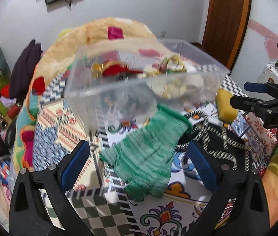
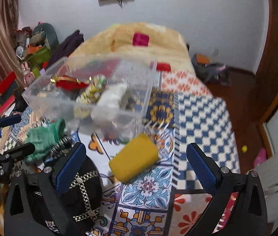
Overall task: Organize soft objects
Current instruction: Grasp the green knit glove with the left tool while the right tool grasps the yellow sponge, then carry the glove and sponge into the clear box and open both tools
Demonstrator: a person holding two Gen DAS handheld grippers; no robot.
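Observation:
A green knitted glove (image 1: 148, 153) lies on the patterned bedspread between the fingers of my left gripper (image 1: 139, 165), which is open and empty. It also shows in the right wrist view (image 2: 44, 139). A yellow sponge (image 2: 134, 160) lies ahead of my right gripper (image 2: 136, 169), which is open and empty; the sponge also shows in the left wrist view (image 1: 226, 106). A clear plastic box (image 1: 144, 78) behind them holds red, white and gold soft items; it shows in the right wrist view too (image 2: 91, 96). A black pouch with rope trim (image 2: 83, 194) lies by the right gripper's left finger.
A folded beige blanket (image 1: 103, 39) is stacked behind the box. Clutter and dark clothes (image 1: 24, 68) sit at the left of the bed. The bed's right edge drops to a wooden floor (image 2: 243, 118). The right gripper (image 1: 257, 102) shows in the left wrist view.

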